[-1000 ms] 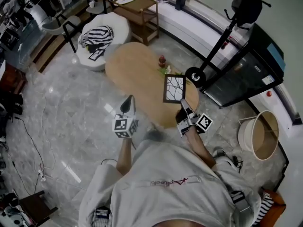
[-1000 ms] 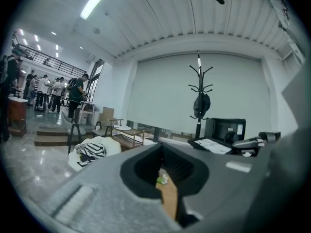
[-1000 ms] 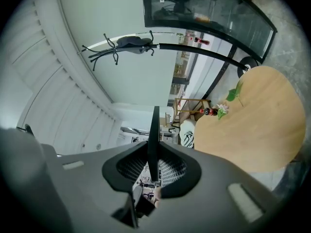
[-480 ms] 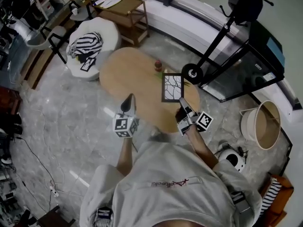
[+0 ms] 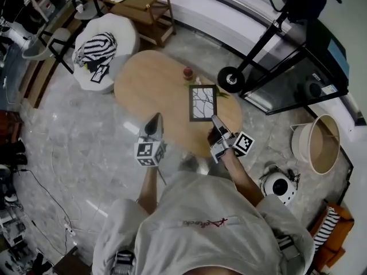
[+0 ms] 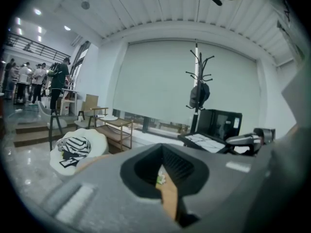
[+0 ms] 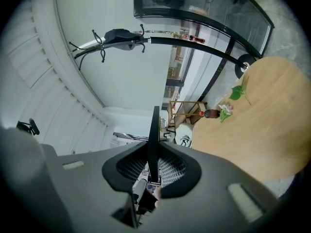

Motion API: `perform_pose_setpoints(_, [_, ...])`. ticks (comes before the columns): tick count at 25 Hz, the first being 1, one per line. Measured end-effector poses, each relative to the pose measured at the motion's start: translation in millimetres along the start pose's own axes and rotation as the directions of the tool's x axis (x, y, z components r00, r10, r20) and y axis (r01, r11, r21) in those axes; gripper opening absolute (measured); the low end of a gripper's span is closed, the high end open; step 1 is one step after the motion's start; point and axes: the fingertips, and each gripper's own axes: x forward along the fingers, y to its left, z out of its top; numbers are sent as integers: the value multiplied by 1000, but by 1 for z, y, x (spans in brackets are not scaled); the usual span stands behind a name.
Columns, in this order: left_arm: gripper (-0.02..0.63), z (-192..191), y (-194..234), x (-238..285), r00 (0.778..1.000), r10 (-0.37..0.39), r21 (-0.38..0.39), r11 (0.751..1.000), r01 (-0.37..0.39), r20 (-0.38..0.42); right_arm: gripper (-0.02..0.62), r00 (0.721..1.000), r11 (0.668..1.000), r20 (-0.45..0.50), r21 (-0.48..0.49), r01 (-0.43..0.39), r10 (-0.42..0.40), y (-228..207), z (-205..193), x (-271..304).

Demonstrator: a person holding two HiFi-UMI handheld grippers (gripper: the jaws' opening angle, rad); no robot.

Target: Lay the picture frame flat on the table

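Two grippers show in the head view. The right gripper (image 5: 214, 121) holds the black-framed branch picture (image 5: 202, 103) by its near edge, over the right end of the oval wooden table (image 5: 149, 87). The left gripper (image 5: 153, 119) is just off the table's near edge.

Left gripper view: jaws together, empty.

Right gripper view: jaws clamped on the picture's thin edge.

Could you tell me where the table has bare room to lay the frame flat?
The left half of the oval wooden table is bare, from its left rim to the red vase. The right end is crowded: vase, green leaves, the black picture frame in the right hand-held gripper.
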Motion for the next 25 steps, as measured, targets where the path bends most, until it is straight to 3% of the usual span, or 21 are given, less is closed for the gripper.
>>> perform_pose_setpoints(9, [0,-15,-22,23,995,89,14,996,-89,-46,72,993,999,-116,47,4,1,-26,32,2])
perform_pose_setpoints(15, [0,-13,-39,35,985,175,-4,985,-175,-4,72,972,999,-236,37,3,5,-39,56,17])
perform_pose_setpoints(25, [0,-45,-42,41,962,273,-51,960,-274,-26,72,940,999,-341,41,18,-3,-71,67,40])
